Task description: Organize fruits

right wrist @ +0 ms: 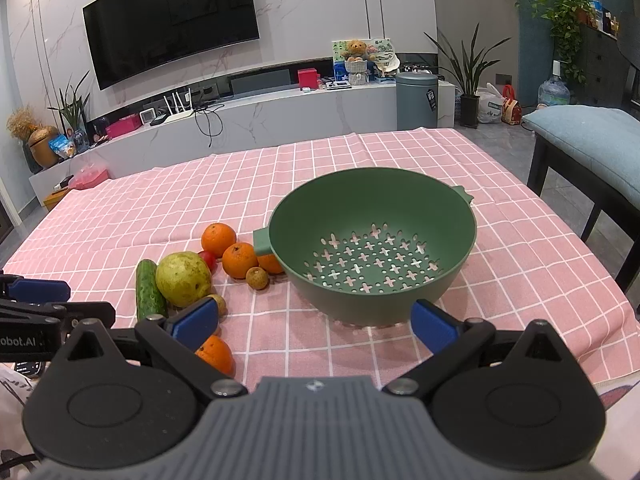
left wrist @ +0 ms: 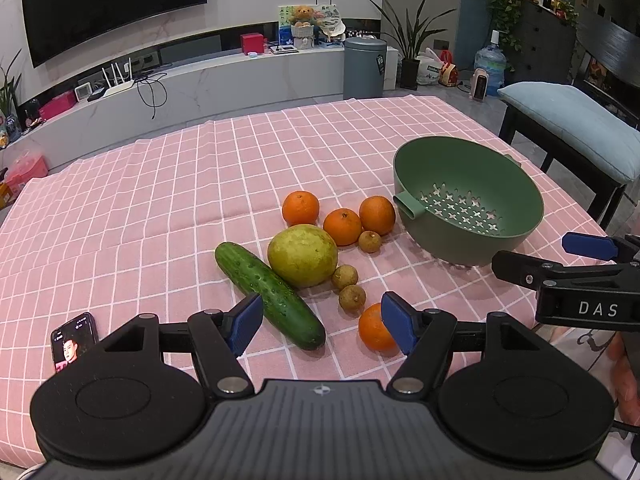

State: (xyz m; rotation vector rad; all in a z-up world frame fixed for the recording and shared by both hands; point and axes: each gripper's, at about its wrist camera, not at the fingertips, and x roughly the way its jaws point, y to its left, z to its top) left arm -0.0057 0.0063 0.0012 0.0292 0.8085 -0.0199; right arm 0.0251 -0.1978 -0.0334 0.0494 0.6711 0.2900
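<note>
Pink checked tablecloth (left wrist: 160, 200); phone (left wrist: 74, 342) only in left view; both jaws wide, empty.

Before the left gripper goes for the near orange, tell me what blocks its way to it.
Nothing visible does. The left gripper is open and the near orange lies right by its right finger. The cucumber lies by the other finger; the small brown fruit sits just beyond.

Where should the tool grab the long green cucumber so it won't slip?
Grip the cucumber across its middle, coming from above with the left tool turned so the fingers cross its length. It lies flat and slanted, with a big green fruit touching its far half, so the near half is freer.
</note>
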